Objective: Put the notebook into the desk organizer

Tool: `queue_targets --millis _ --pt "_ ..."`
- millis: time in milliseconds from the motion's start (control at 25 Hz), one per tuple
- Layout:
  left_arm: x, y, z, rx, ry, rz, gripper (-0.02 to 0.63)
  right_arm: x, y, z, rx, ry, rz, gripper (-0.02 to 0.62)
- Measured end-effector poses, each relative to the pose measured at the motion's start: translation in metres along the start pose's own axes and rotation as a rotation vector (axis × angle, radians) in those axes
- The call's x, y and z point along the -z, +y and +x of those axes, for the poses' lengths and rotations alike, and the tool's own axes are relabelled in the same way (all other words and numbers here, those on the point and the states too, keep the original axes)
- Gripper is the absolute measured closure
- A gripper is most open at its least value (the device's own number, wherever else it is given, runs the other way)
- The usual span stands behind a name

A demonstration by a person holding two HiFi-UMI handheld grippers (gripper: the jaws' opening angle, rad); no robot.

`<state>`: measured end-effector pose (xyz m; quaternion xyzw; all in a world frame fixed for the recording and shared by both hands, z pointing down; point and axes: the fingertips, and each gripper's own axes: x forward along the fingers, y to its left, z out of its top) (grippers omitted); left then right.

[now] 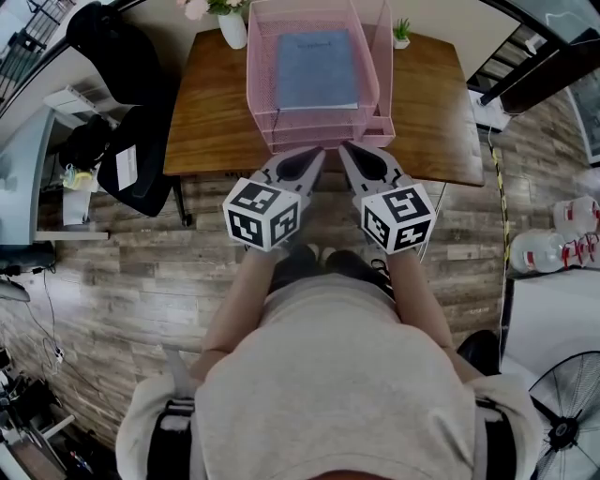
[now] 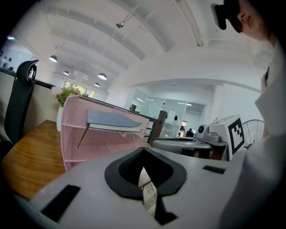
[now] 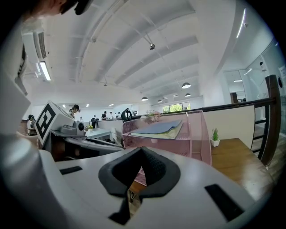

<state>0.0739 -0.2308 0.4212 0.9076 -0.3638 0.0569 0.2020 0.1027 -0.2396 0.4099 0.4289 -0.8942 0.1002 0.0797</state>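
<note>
A blue notebook [image 1: 317,70] lies flat in the top tray of the pink mesh desk organizer [image 1: 262,112], which stands at the back middle of the wooden table [image 1: 206,122]. My left gripper [image 1: 309,161] and right gripper [image 1: 356,161] hover side by side at the table's front edge, just short of the organizer, both shut with nothing in them. The left gripper view shows its jaws [image 2: 144,172] shut, with the notebook [image 2: 114,120] in the organizer [image 2: 80,143] ahead and to the left. In the right gripper view its jaws [image 3: 134,175] are shut too, and the notebook [image 3: 161,128] rests in the organizer [image 3: 196,138].
A white vase with flowers [image 1: 232,26] stands at the table's back left and a small potted plant [image 1: 401,33] at the back right. A black chair [image 1: 131,141] is left of the table. Water bottles [image 1: 553,248] and a fan [image 1: 567,422] are on the floor to the right.
</note>
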Motion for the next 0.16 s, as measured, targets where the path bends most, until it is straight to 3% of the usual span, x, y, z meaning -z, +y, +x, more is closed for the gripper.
queue_targets --millis 160 --pt "-0.0029 0.002 0.0013 -0.005 -0.008 0.001 0.595 -0.0055 -0.0044 -0.0019 0.002 -0.006 -0.013 0.586"
